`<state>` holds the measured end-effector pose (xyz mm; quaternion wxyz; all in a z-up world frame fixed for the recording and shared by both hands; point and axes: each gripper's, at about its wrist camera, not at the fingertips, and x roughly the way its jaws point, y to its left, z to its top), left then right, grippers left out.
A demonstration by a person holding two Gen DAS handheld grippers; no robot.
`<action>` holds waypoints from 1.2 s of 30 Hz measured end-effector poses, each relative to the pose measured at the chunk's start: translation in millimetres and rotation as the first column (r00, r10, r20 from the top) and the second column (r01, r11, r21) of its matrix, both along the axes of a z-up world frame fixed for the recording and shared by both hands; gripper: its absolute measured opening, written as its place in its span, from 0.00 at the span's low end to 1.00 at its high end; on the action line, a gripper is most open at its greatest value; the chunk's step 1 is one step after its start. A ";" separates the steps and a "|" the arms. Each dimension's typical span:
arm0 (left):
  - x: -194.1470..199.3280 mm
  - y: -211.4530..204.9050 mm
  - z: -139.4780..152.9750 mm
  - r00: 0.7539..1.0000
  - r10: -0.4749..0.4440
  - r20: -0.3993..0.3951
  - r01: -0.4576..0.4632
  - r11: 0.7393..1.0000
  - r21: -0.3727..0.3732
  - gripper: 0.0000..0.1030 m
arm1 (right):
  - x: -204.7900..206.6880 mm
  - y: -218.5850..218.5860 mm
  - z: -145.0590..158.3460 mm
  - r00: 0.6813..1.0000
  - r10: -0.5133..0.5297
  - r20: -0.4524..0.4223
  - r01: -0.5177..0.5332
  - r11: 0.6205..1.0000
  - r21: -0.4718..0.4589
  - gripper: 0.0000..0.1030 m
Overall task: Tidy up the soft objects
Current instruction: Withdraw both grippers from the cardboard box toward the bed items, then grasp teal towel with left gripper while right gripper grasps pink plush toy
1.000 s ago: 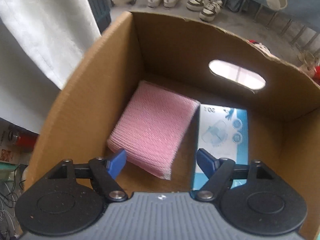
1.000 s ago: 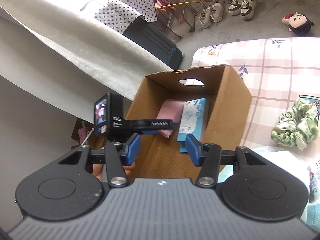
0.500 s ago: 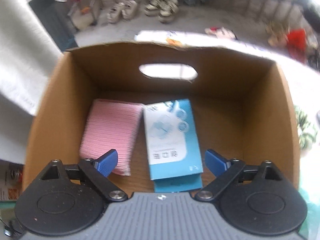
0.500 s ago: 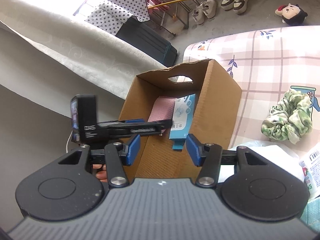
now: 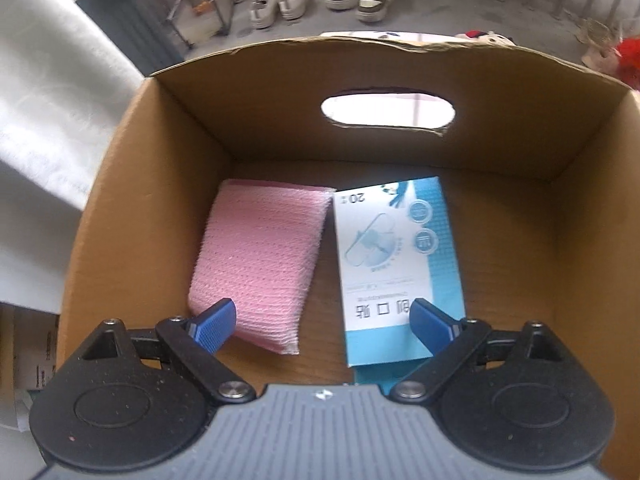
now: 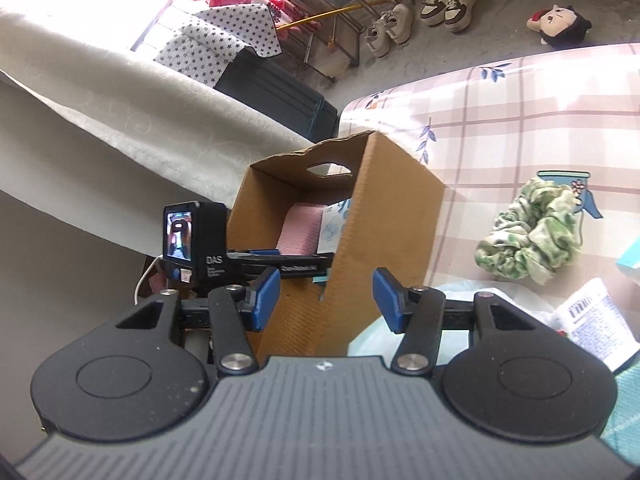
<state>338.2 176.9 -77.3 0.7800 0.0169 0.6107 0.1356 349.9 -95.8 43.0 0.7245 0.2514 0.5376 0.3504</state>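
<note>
The brown cardboard box (image 5: 168, 184) fills the left wrist view. A pink mesh sponge (image 5: 260, 256) lies flat on its floor at the left. Beside it on the right lies a blue and white carton of plasters (image 5: 400, 256). My left gripper (image 5: 322, 322) hangs over the box's near side, open wide, with nothing between its blue pads. In the right wrist view my right gripper (image 6: 326, 300) stands open and empty, short of the box (image 6: 392, 216). A green floral scrunchie (image 6: 528, 236) lies on the checked cloth to the right of the box.
The box stands at the left end of a table with a pink checked cloth (image 6: 500, 112). A printed packet (image 6: 600, 320) and pale plastic lie near the right gripper. The left gripper's camera (image 6: 180, 236) sits left of the box. Shoes (image 6: 444, 0) and a plush toy (image 6: 560, 24) are on the floor beyond.
The left gripper rolled and shifted, so the box now faces it squarely, and its jaws spread wider. The right gripper came closer to the box and a little lower.
</note>
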 end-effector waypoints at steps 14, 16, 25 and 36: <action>15.4 -25.9 -21.3 1.000 -0.010 -0.021 0.008 0.998 -0.069 0.93 | -13.4 -33.3 -3.5 0.999 -0.034 -0.021 0.034 0.999 -0.001 0.54; 14.4 -20.4 -21.3 1.000 0.006 -0.019 -0.008 0.998 -0.065 0.92 | -12.8 -41.6 -5.0 0.999 -0.048 -0.022 0.048 0.999 -0.001 0.54; 4.9 -25.5 6.2 1.000 0.014 0.020 -0.014 0.999 -0.035 0.92 | -19.5 -75.8 -7.7 0.994 -0.099 -0.040 0.100 0.995 0.027 0.56; -82.1 -48.9 108.8 0.959 0.057 0.278 -0.029 0.994 -0.104 0.92 | -85.3 -177.9 42.1 0.981 -0.179 0.076 0.168 0.977 0.129 0.62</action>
